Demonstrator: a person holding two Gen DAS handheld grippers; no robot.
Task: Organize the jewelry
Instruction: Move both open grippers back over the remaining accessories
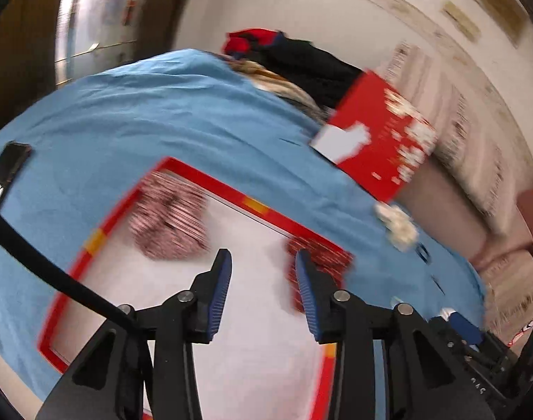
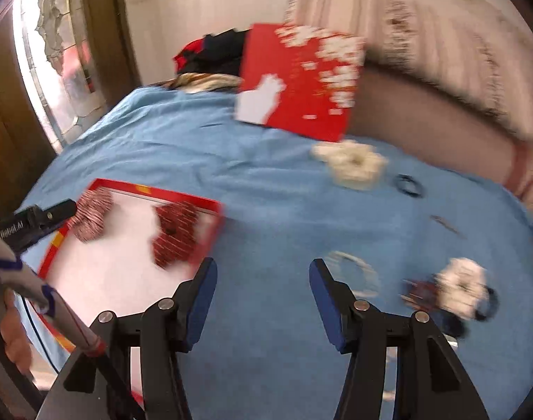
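Left of the right gripper point(image 2: 263, 273), the red tray point(image 2: 210, 238) holds two striped scrunchies point(image 2: 91, 218). The left gripper point(image 1: 263, 260) hangs spread over that tray, gripping nothing. The right gripper is spread too, with a bangle point(image 2: 353, 273) just right of it on the bed point(image 2: 249, 182).

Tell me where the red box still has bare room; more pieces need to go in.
Bare white lining lies in front of both striped scrunchies, toward the near rim. The far edge of the red box is crowded.
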